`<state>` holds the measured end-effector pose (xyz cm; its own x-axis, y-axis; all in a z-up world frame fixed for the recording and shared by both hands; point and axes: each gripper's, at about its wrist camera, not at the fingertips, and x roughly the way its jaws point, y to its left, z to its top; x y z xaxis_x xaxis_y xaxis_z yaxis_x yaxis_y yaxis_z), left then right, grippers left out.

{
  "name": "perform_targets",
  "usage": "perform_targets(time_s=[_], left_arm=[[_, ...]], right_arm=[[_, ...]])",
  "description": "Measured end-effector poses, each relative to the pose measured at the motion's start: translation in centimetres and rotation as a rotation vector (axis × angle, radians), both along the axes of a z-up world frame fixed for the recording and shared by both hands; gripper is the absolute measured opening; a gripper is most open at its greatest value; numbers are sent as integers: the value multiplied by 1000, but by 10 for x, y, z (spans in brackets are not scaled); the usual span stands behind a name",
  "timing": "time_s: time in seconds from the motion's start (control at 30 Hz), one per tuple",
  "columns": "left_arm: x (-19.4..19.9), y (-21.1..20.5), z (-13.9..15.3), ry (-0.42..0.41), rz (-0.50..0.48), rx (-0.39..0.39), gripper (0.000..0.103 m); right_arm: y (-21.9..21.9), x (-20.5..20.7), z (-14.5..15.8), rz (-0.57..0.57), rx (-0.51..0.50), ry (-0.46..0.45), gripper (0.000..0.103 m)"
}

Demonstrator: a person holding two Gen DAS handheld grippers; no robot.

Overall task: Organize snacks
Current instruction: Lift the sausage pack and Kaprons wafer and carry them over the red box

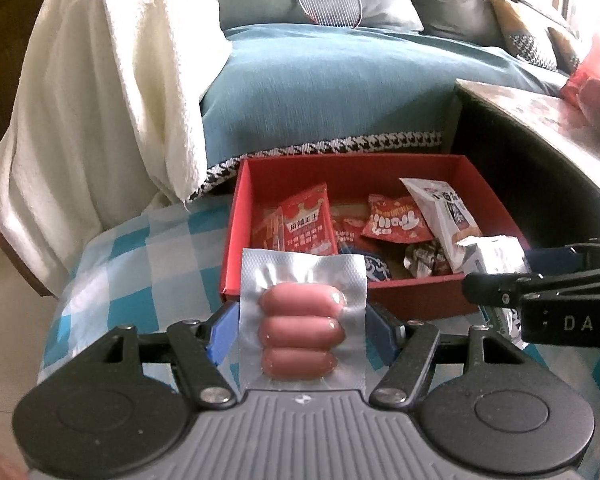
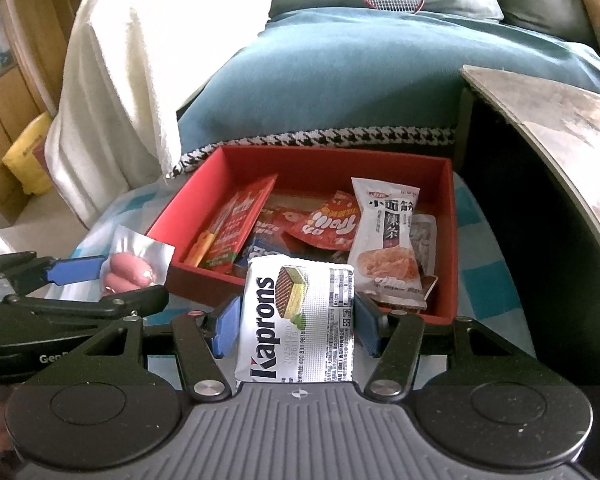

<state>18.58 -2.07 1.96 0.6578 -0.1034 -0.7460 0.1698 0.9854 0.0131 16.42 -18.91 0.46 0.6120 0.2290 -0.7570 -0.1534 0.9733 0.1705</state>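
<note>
Both snacks (image 1: pixel 302 332) (image 2: pixel 298 328) clamped, near box (image 1: pixel 352 168)

Red box (image 2: pixel 452 240) on blue-white checked cloth (image 1: pixel 112 264); pink sausages (image 1: pixel 300 332).

**Readable print on the snacks and grippers**

The silver wafer packet (image 2: pixel 296 320) carries the brand "Kaprons" in big black letters, with small grey digits beside it that look like "20251120", though they are blurred. The white pouch (image 2: pixel 384 240) in the red box (image 2: pixel 332 164) shows "小面筋" and "辣条". A red packet (image 2: pixel 332 220) reads roughly "Trolli". The right gripper (image 1: pixel 496 280) body bears "DAS"; the left gripper (image 2: pixel 100 276) body bears "Gen", both cut off.
</note>
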Motion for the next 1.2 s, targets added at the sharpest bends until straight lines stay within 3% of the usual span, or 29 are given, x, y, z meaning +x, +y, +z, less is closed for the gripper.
perform_targets(time_s=[1.2], left_arm=[[26, -10, 18, -85, 12, 3, 61]], right_arm=[[-6, 26, 12, -41, 8, -50, 66]])
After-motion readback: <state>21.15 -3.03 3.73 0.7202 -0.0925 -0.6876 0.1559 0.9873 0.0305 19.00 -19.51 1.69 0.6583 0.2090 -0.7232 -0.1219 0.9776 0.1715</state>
